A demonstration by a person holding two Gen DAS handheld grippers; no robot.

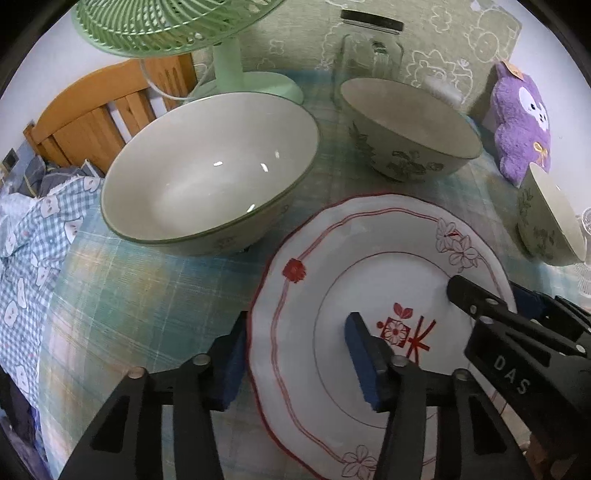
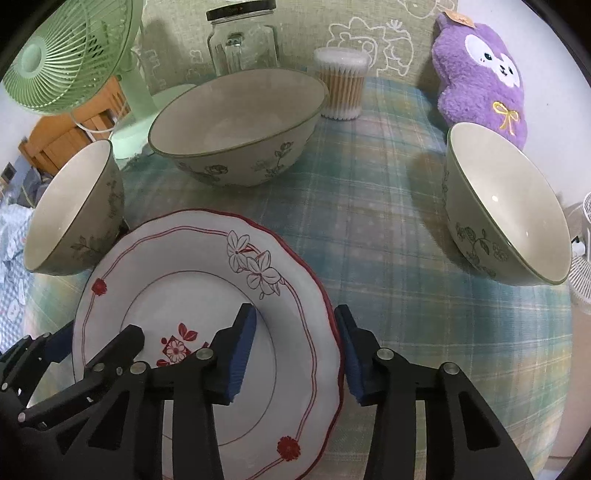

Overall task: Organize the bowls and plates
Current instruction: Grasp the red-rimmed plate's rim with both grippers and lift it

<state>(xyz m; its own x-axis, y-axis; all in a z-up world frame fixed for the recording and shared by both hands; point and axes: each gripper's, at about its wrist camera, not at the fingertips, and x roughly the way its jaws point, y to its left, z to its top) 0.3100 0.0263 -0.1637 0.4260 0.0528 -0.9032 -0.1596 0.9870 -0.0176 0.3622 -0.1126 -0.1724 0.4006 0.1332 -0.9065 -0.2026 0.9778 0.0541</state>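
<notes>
A white plate with red trim (image 1: 351,280) (image 2: 177,288) lies on the plaid tablecloth. My left gripper (image 1: 295,362) is open and straddles the plate's left rim, one pad outside, one over the plate. My right gripper (image 2: 295,354) is open and straddles the plate's right rim; it also shows in the left wrist view (image 1: 509,317). Three green-rimmed floral bowls stand around: a large one (image 1: 210,173) (image 2: 62,210) at the left, one behind (image 1: 410,129) (image 2: 240,125), a small one (image 1: 550,218) (image 2: 506,203) at the right.
A green desk fan (image 1: 177,33) (image 2: 70,55), a glass jar (image 1: 369,48) (image 2: 242,40), a cotton swab tub (image 2: 341,85) and a purple plush toy (image 1: 521,118) (image 2: 480,74) stand along the back. A bed lies past the table's left edge (image 1: 59,266).
</notes>
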